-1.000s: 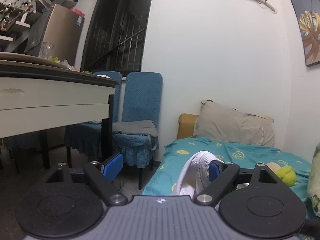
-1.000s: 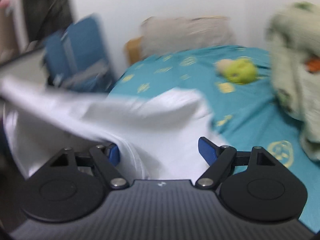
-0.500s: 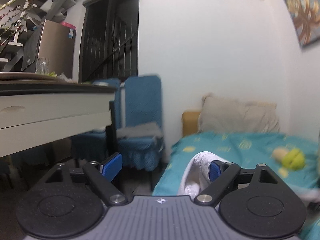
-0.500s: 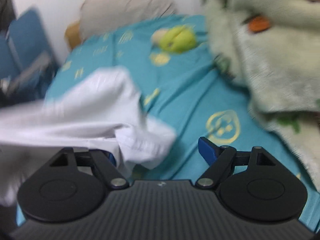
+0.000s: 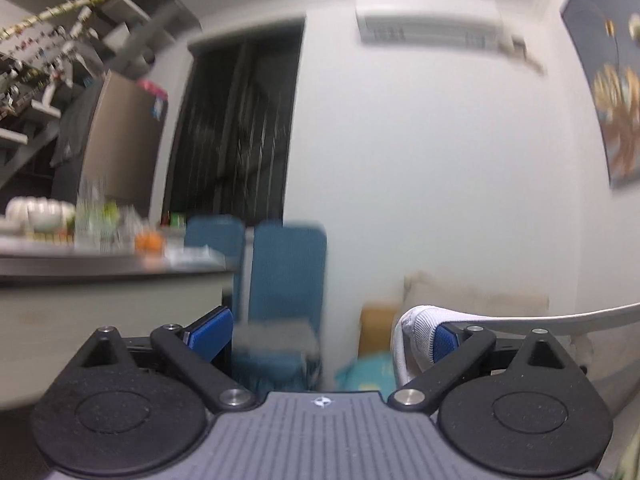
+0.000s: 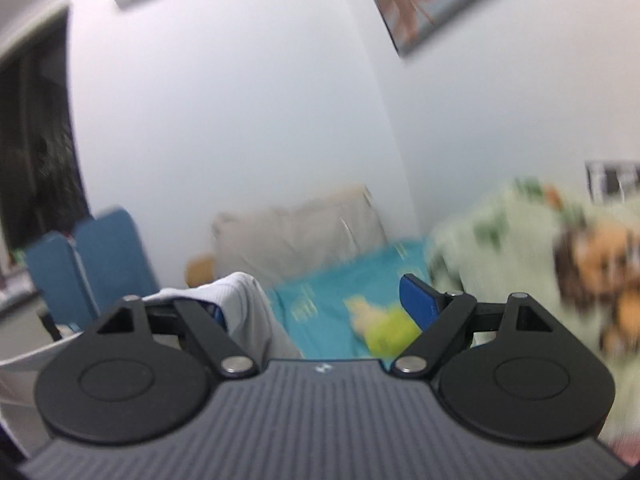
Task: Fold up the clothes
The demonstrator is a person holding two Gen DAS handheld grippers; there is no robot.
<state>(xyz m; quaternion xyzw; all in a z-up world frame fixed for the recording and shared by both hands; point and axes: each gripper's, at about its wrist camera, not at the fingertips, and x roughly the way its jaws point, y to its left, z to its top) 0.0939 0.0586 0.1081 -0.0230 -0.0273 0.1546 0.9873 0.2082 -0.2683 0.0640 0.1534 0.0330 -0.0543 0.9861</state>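
A white garment (image 5: pixel 420 326) hangs over the right blue finger of my left gripper (image 5: pixel 324 330) and stretches taut off to the right. The same white garment (image 6: pixel 248 308) drapes over the left finger of my right gripper (image 6: pixel 316 308) and runs off to the left. Both grippers' jaws stand wide apart, with the cloth hooked on one finger each, lifted high above the teal bed (image 6: pixel 332 300). Both views are blurred by motion.
Two blue chairs (image 5: pixel 286 280) stand by a table (image 5: pixel 100 280) loaded with dishes on the left. On the bed lie a beige pillow (image 6: pixel 296 236), a yellow-green plush toy (image 6: pixel 380 328) and a pale green fleece blanket (image 6: pixel 540 264) at the right.
Both grippers have risen and tilted upward, lifting the white garment off the bed. The cloth between them has pulled taut; more wall and less bed shows in both views.
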